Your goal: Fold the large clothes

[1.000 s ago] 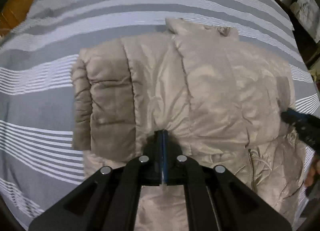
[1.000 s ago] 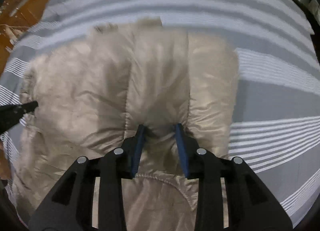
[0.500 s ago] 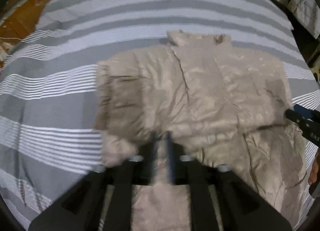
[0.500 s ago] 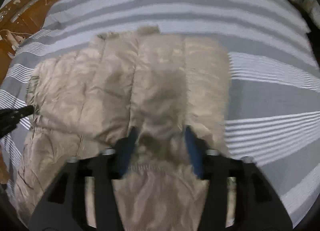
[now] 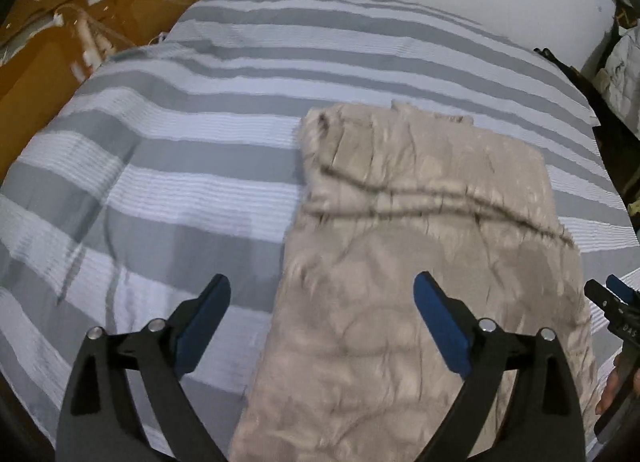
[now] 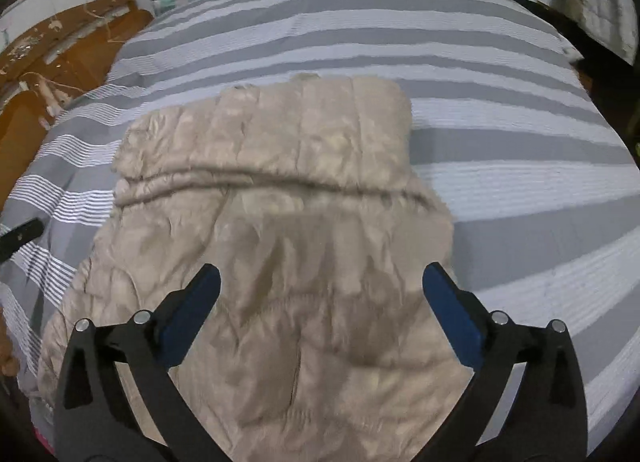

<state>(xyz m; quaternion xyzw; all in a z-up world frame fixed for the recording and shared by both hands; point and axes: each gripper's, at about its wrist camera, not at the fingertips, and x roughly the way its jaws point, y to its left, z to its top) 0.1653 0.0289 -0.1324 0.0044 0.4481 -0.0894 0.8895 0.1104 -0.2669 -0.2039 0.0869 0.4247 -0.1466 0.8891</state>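
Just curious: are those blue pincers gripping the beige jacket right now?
Apart. Both wrist views show the left gripper and right gripper wide open above the jacket.

Beige quilted puffer jacket (image 5: 432, 246) lies flat on the grey-and-white striped bedspread (image 5: 180, 150), folded into a long narrow rectangle. Sleeves tucked in, a horizontal crease runs across the upper part, collar end toward the far edge of the bed, fabric wrinkled and shiny.

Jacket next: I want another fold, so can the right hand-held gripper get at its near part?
Probably yes: the right hand-held gripper hangs open directly above the jacket, nothing between them.
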